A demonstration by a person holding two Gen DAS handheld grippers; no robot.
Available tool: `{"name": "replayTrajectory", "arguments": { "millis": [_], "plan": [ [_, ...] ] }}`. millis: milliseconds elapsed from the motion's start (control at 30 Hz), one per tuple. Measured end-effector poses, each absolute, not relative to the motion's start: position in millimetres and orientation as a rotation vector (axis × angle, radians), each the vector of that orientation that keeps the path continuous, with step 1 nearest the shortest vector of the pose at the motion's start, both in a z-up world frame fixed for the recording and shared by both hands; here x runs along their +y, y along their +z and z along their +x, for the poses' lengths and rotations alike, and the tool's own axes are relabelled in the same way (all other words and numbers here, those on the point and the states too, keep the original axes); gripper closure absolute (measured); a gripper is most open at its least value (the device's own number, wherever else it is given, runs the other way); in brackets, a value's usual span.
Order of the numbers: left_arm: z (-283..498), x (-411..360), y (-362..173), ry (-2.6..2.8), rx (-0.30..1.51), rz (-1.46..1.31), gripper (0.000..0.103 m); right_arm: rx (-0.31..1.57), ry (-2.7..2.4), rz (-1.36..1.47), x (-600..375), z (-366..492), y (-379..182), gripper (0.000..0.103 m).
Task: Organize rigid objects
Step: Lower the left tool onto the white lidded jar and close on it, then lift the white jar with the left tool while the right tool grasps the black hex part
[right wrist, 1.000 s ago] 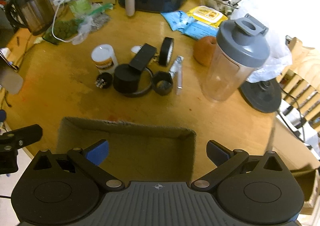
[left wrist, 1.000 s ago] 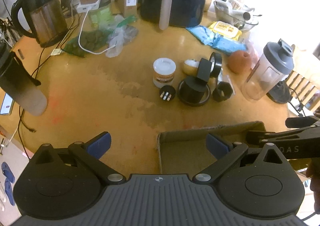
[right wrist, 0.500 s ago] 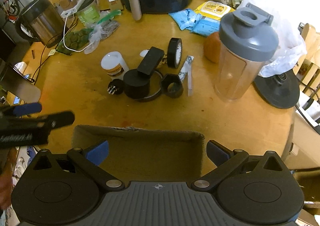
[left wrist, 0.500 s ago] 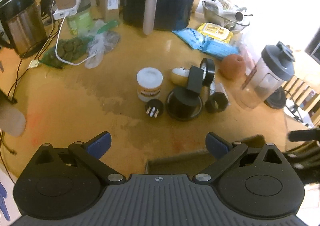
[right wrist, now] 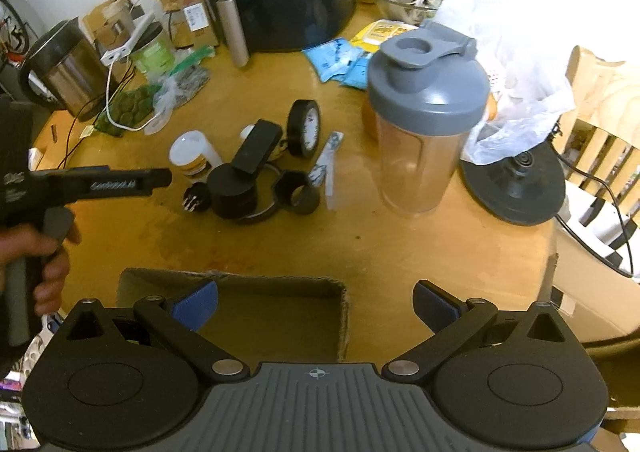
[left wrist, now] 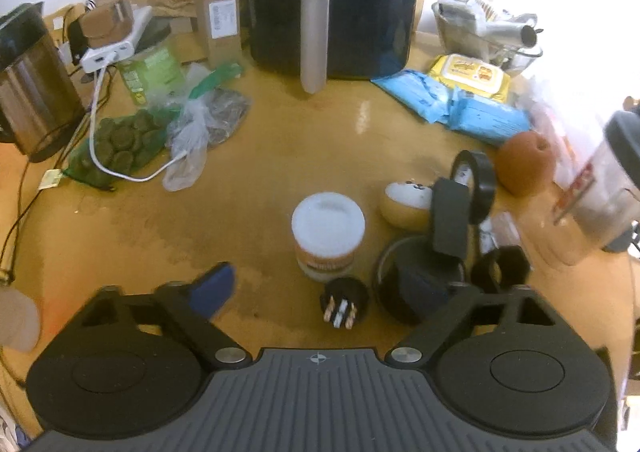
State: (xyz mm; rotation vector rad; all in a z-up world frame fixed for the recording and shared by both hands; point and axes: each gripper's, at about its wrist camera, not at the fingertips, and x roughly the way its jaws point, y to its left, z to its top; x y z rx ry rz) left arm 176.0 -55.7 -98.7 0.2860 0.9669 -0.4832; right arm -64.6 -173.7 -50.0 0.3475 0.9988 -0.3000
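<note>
A cluster of rigid items lies mid-table: a white-lidded jar [left wrist: 328, 228], a small black plug [left wrist: 344, 306], a black cylinder [left wrist: 416, 288] with a black block [left wrist: 450, 218] leaning on it, a tape roll [left wrist: 476, 184] and a black hexagonal ring [left wrist: 500, 272]. My left gripper [left wrist: 340, 292] hovers low over the cluster with its jaws closing. The plug lies on the table between its fingers, and the pads do not touch it. My right gripper [right wrist: 316, 304] stands open and holds nothing above an open cardboard box [right wrist: 232, 316]. In the right wrist view a hand holds the left gripper [right wrist: 164, 178] near the jar [right wrist: 190, 156].
A black air fryer [left wrist: 332, 0] stands at the back and a steel kettle [left wrist: 28, 92] at the far left. A white cable [left wrist: 96, 140] runs over plastic bags. A grey-lidded shaker bottle [right wrist: 424, 124], an orange [left wrist: 524, 164], blue wipe packs [left wrist: 468, 108] and a kettle base [right wrist: 516, 184] crowd the right.
My left gripper has moved forward and down toward the cluster, so the box has left its view, and its jaws have narrowed. It has entered the right wrist view.
</note>
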Motion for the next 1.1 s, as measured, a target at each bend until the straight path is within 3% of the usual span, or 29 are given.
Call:
{"name": "replayTrajectory", "arguments": {
  "millis": [367,533,633,667,1100],
  "plan": [
    [209,-82,-122,-0.506,0.998,0.296,0.021,1.000,-0.349,0.399,-189,-71,-54,0.000],
    [216,-95,-130,-0.522,1.009,0.317,0.032,0.998,-0.363,0.414,-191,-74,-56,0.000],
    [219,-99,-135,-0.508,1.016,0.337,0.042,0.999,-0.372,0.414,-192,-76,-55,0.000],
    [220,-100,-136,-0.504,1.015,0.344,0.049,0.997,-0.377,0.415,-193,-78,-55,0.000],
    [216,-92,-122,-0.496,1.031,0.303,0.051,1.010,-0.389,0.439,-199,-83,-58,0.000]
  ]
}}
